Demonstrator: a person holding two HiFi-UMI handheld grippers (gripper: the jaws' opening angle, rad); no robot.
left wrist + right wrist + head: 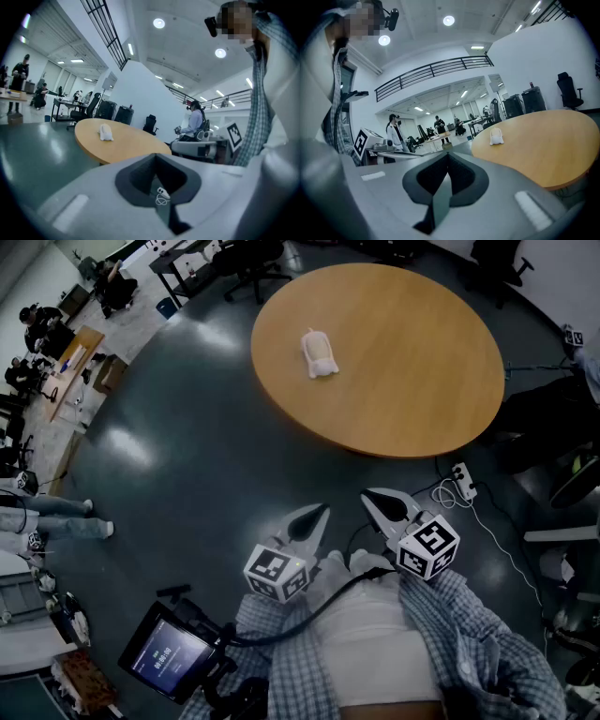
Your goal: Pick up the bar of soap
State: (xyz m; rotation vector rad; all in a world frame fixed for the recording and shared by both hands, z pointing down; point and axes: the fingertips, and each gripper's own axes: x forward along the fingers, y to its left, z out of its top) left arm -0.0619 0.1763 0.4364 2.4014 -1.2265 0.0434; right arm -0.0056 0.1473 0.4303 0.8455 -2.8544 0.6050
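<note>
The bar of soap (319, 354) is a small white lump lying on the left part of a round wooden table (412, 362). In the left gripper view the soap (106, 132) sits far off on the table (136, 142); the right gripper view also shows the soap (496, 136) at a distance on the table (543, 145). My left gripper (319, 514) and right gripper (375, 499) hang close to the person's body over the dark floor, well short of the table. Both the left gripper (157, 158) and right gripper (447, 158) are shut, with nothing in them.
A white power strip (463, 481) with cable lies on the floor by the table's near edge. Office chairs (253, 263) stand behind the table. People sit at desks (70, 357) far left. A person with a headset (196, 123) stands beyond the table. A small screen (167, 652) hangs at the person's waist.
</note>
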